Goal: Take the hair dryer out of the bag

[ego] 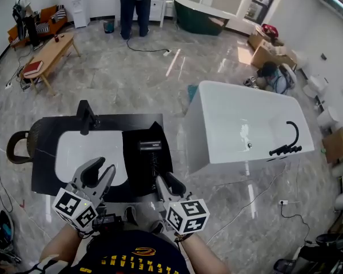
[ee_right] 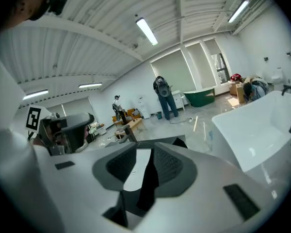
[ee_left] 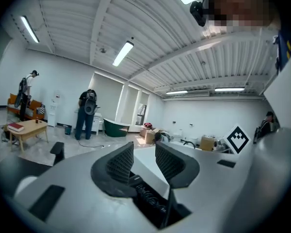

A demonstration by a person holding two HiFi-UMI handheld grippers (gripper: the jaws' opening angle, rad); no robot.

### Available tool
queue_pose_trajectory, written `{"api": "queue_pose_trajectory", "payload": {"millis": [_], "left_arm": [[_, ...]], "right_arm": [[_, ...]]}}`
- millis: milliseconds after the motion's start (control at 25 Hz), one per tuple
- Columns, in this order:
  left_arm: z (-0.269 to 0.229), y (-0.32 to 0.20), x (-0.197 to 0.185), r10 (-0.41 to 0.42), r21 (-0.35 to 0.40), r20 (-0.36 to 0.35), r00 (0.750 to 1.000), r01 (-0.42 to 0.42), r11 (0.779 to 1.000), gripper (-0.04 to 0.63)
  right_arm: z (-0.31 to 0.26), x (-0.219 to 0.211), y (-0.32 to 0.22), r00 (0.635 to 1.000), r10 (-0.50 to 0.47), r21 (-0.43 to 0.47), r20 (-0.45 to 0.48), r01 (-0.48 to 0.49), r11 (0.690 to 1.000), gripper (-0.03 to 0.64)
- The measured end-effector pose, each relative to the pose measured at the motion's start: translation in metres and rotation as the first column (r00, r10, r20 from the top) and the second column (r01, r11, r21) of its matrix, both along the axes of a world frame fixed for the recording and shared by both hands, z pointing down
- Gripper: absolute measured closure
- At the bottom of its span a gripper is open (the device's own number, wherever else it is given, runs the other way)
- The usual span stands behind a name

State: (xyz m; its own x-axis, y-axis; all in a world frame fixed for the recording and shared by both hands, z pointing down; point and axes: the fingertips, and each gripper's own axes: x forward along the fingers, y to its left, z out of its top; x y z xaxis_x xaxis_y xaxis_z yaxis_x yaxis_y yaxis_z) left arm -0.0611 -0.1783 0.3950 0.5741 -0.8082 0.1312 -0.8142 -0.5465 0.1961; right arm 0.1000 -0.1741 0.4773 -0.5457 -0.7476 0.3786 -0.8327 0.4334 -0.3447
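A black bag lies on the dark counter, partly over the white basin. A small grey tag shows on its top. I cannot pick out the hair dryer. My left gripper hovers over the basin's near edge, left of the bag, and in the left gripper view it is open and empty. My right gripper is at the bag's near right corner. In the right gripper view it has a black strip of the bag between its jaws, against one pad, with a gap on the other side.
A black faucet stands at the back of the counter. A white bathtub with a black tap sits to the right, a dark chair to the left. Far off are a standing person and a wooden table.
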Motion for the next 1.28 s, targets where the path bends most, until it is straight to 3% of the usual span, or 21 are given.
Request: {"api": "queue_pose_trajectory", "payload": {"millis": [120, 200, 320, 600, 1280], "left_arm": [[-0.018, 0.025, 0.033, 0.077, 0.002, -0.078, 0.994, -0.077, 0.997, 0.498], [-0.022, 0.038, 0.049, 0.111, 0.003, -0.141, 0.984, -0.112, 0.994, 0.576], [-0.021, 0.053, 0.070, 0.167, -0.013, -0.185, 0.968, -0.172, 0.985, 0.592], [-0.016, 0.077, 0.101, 0.290, -0.005, -0.095, 0.952, -0.291, 0.957, 0.592], [-0.014, 0.073, 0.093, 0.254, -0.029, -0.110, 0.961, -0.258, 0.966, 0.592]], "right_arm": [[-0.034, -0.003, 0.021, 0.999, -0.035, 0.071, -0.008, 0.035, 0.997, 0.597], [-0.046, -0.003, 0.032, 0.999, -0.043, 0.092, 0.009, 0.042, 0.995, 0.607], [-0.059, -0.003, 0.045, 0.998, -0.041, 0.112, 0.054, 0.034, 0.993, 0.607], [-0.069, -0.022, 0.061, 0.996, -0.085, 0.184, 0.034, 0.077, 0.980, 0.607], [-0.074, -0.022, 0.062, 0.996, -0.087, 0.223, 0.026, 0.079, 0.972, 0.607]]}}
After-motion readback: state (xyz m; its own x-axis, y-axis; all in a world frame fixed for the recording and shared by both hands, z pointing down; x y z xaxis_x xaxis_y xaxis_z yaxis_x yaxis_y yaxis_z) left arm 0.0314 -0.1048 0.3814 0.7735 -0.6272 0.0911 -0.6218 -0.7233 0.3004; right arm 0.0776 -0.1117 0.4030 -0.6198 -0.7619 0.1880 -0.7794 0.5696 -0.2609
